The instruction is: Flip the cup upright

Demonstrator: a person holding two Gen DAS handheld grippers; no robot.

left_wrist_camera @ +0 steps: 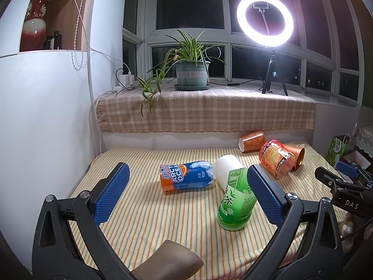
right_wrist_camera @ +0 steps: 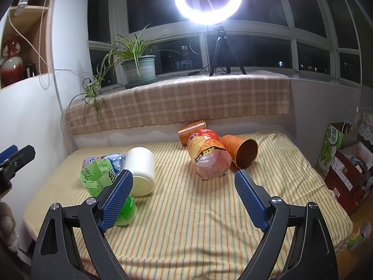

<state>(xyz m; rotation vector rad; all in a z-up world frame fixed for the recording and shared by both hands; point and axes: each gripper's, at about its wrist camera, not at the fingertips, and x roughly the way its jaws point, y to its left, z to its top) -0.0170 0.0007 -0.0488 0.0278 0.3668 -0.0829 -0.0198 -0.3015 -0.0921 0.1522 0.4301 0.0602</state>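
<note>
Left gripper (left_wrist_camera: 187, 192) spread wide, grasping nothing. Left to right on striped cloth (right_wrist_camera: 186, 221): blue bottle (left_wrist_camera: 186, 175) lying flat, white cup (right_wrist_camera: 142, 171) on its side, green bottle (left_wrist_camera: 235, 200) tipped against it, orange bottle (right_wrist_camera: 208, 156), two copper cups (right_wrist_camera: 241, 150) toppled. Right gripper (right_wrist_camera: 184, 200) also released, empty. Judgement — nothing upright yet; whole flip remains.

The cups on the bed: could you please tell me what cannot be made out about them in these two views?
- White cup: left wrist view, the green cup covers its lower part.
- Blue cup: right wrist view, mostly hidden behind the green and white cups.
- Far orange cup: right wrist view, the red cup hides its mouth.
</note>
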